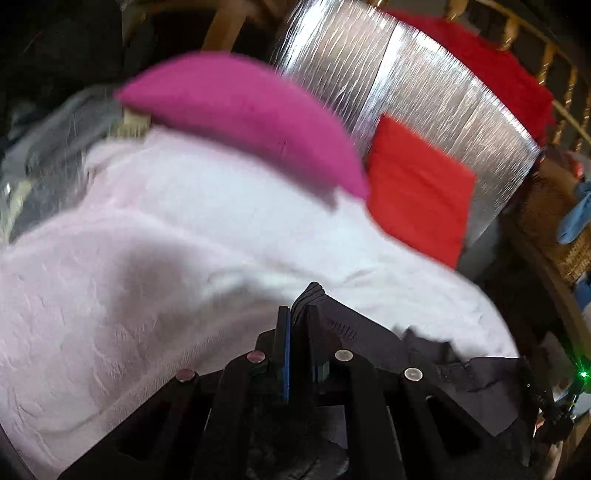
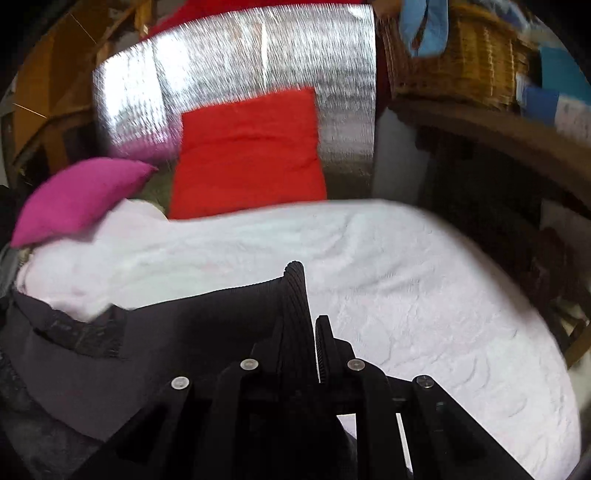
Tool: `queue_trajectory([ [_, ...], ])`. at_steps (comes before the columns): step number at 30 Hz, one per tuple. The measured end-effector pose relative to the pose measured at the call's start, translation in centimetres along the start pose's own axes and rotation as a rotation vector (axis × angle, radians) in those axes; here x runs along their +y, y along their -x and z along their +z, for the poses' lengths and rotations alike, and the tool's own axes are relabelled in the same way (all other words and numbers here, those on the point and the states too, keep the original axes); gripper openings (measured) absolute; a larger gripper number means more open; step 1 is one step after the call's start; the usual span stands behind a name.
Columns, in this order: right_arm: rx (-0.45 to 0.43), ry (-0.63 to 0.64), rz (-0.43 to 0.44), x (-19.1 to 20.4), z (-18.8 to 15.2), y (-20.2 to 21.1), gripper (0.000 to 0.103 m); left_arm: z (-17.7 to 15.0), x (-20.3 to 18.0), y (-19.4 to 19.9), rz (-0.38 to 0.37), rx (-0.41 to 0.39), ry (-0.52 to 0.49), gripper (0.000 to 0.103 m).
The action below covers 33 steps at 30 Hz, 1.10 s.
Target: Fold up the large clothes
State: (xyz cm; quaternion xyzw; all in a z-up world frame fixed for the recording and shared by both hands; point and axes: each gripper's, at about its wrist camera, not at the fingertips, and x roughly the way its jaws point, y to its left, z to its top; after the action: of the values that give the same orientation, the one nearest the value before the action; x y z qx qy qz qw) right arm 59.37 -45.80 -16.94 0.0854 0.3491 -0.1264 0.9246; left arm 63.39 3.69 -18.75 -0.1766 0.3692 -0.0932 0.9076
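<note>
A dark grey garment [image 1: 454,373] lies on the pale quilted bedspread [image 1: 147,258], and both views are blurred by motion. My left gripper [image 1: 299,314] is shut on a ribbed edge of this garment [image 1: 310,295], which sticks up between the fingers. The cloth trails off to the right of that gripper. In the right wrist view my right gripper [image 2: 308,321] is shut on another ribbed edge [image 2: 293,291], and the dark garment [image 2: 110,354] stretches away to the left over the bedspread [image 2: 424,295].
A magenta pillow [image 1: 243,114] and a red pillow [image 1: 417,192] lie at the head of the bed against a silver foil panel [image 1: 388,74]. A wicker basket [image 2: 458,55] with blue cloth [image 2: 424,26] sits on a wooden ledge to the right. Grey clothes [image 1: 55,129] are heaped on the left.
</note>
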Motion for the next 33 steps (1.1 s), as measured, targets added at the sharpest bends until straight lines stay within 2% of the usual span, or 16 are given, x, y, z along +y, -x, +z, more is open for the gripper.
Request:
queue_trajectory([
  [1, 0.043, -0.031, 0.019, -0.7, -0.6, -0.7, 0.016, -0.1, 0.4, -0.7, 0.019, 0.03, 0.011, 0.012],
  [3, 0.099, -0.107, 0.071, -2.3, -0.9, -1.6, 0.017, -0.2, 1.6, -1.9, 0.07, 0.108, 0.056, 0.03],
  [4, 0.133, -0.163, 0.12, -3.3, -1.0, -1.7, 0.021, -0.2, 2.2, -2.3, 0.086, 0.154, 0.087, 0.053],
  [5, 0.163, -0.212, 0.148, -4.3, -1.4, -1.7, 0.032, -0.1, 2.9, -2.2, 0.085, 0.166, 0.126, 0.064],
  [6, 0.186, -0.248, 0.153, -5.1, -1.6, -1.6, 0.056, -0.3, 3.4, -1.7, 0.071, 0.161, 0.155, 0.064],
  [7, 0.197, -0.289, 0.138, -6.1, -1.8, -1.1, 0.068, -0.1, 3.7, -1.0, 0.051, 0.154, 0.181, 0.064],
  [8, 0.19, -0.308, 0.139, -6.6, -2.0, -0.6, 0.075, 0.2, 3.7, 0.0, 0.047, 0.146, 0.188, 0.064],
  [10, 0.171, -0.315, 0.161, -7.1, -2.2, 1.2, 0.075, 0.5, 2.9, 2.1, 0.05, 0.108, 0.161, 0.066],
  [13, 0.131, -0.209, 0.15, -5.5, -1.7, 4.5, 0.075, 0.4, 0.4, 5.1, 0.068, 0.102, 0.029, 0.07],
  [16, 0.118, -0.004, 0.173, -0.6, -1.1, 7.5, 0.075, -0.6, -1.9, 7.3, 0.118, 0.11, -0.062, 0.07],
  [18, 0.143, 0.077, 0.209, 2.3, -1.2, 8.1, 0.075, -2.2, -3.3, 8.8, 0.139, 0.142, -0.112, 0.07],
  [22, 0.264, 0.236, 0.258, 9.9, -2.7, 6.7, 0.075, -7.5, -3.7, 11.1, 0.209, 0.153, -0.179, 0.071],
  [25, 0.337, 0.354, 0.223, 14.0, -4.4, 4.6, 0.075, -9.9, -2.3, 10.0, 0.236, 0.242, -0.131, 0.071],
  [28, 0.32, 0.41, 0.134, 16.4, -5.7, 2.1, 0.074, -10.1, -1.6, 9.4, 0.266, 0.229, -0.15, 0.071],
  [30, 0.31, 0.362, 0.134, 16.3, -5.4, 1.4, 0.059, -9.8, -1.2, 9.1, 0.292, 0.21, -0.162, 0.071],
  [33, 0.292, 0.298, 0.128, 15.6, -4.7, 0.6, 0.043, -9.0, -0.1, 8.4, 0.324, 0.186, -0.146, 0.071],
])
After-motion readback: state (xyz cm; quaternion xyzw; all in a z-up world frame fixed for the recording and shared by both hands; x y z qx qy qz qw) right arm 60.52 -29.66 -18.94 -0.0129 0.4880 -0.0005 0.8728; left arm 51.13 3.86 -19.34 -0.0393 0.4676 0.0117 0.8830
